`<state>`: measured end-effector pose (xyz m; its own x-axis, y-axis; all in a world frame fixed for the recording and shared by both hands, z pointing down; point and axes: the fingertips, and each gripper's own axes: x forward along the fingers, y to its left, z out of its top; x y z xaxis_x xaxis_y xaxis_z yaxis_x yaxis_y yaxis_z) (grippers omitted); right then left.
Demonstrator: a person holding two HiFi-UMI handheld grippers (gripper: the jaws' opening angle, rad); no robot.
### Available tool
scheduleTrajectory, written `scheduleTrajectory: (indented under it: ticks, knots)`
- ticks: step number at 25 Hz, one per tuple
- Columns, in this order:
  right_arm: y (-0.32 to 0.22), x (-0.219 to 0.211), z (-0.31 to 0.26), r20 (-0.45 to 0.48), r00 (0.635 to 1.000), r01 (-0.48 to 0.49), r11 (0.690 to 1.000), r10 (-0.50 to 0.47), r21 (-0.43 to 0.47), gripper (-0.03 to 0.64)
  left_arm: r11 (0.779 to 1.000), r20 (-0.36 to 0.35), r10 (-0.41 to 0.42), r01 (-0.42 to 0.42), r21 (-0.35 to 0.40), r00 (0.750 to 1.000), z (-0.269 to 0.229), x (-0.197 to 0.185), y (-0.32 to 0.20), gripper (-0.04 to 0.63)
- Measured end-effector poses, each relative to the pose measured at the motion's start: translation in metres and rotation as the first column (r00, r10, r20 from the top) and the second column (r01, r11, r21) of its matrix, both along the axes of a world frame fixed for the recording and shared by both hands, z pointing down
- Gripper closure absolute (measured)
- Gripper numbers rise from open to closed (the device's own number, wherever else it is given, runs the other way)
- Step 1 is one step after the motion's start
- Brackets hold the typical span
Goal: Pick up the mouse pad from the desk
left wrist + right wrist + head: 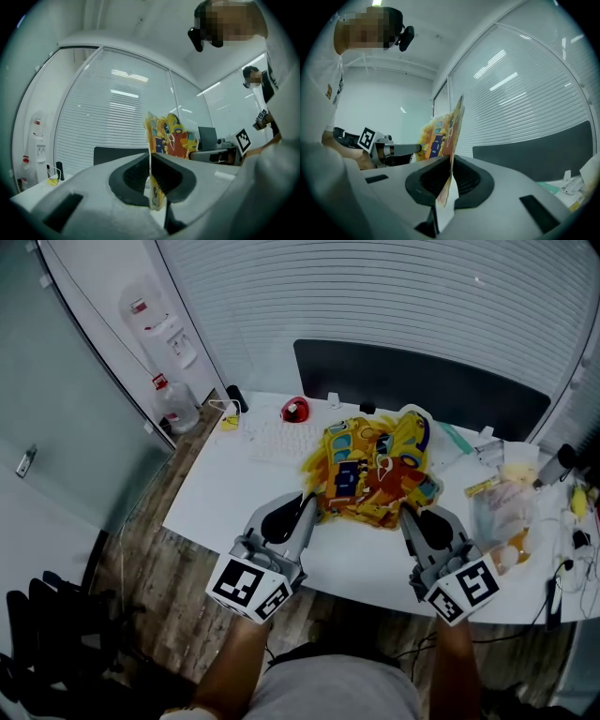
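1. The left gripper [307, 502] is found at the near left edge of the mouse pad [375, 470]. In the left gripper view its fingers [131, 176] are seen closed on the pad's thin edge, which is pinched between the dark pads.
2. The mouse pad, printed in yellow, orange and blue, is located over the middle of the white tabletop [234, 493], between the two grippers. It is seen rumpled and buckled rather than flat, and its near edge appears to be raised. Whether its far edge rests on the tabletop cannot be told.
3. The pad is judged thin, light and limp, not fragile. Sagging and folding are to be expected. A hold at the two near corners is judged suitable, though so thin an edge could slip from the pads.
4. The right gripper [408, 517] is found at the near right edge, its fingers [471, 180] likewise closed on the pad.
5. A clear plastic bag [502, 512] is noted near the pad's right side.
6. The pad's whole outline and the tabletop are shown by the head view only. The pinch at each edge is shown by the gripper views only, and in each the other gripper's marker cube [243, 138] is seen beyond the pad.
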<state>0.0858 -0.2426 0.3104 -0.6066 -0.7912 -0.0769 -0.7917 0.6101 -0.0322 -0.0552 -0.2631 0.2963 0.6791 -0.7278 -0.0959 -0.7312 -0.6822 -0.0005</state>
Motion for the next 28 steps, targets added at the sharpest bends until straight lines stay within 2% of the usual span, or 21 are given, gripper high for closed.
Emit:
scheduleTrajectory:
  ticks: [6, 28]
  knots:
    - [0.000, -0.018, -0.005, -0.013, 1.000, -0.022, 1.000, 0.022, 0.016, 0.594, 1.000, -0.018, -0.020, 0.020, 0.012, 1.000, -0.004, -0.016, 0.002, 0.572]
    - [-0.005, -0.016, 0.000, -0.016, 0.999, -0.047, 0.999, 0.047, -0.001, 0.597, 1.000, -0.022, -0.018, 0.018, 0.004, 1.000, 0.000, -0.015, 0.000, 0.572]
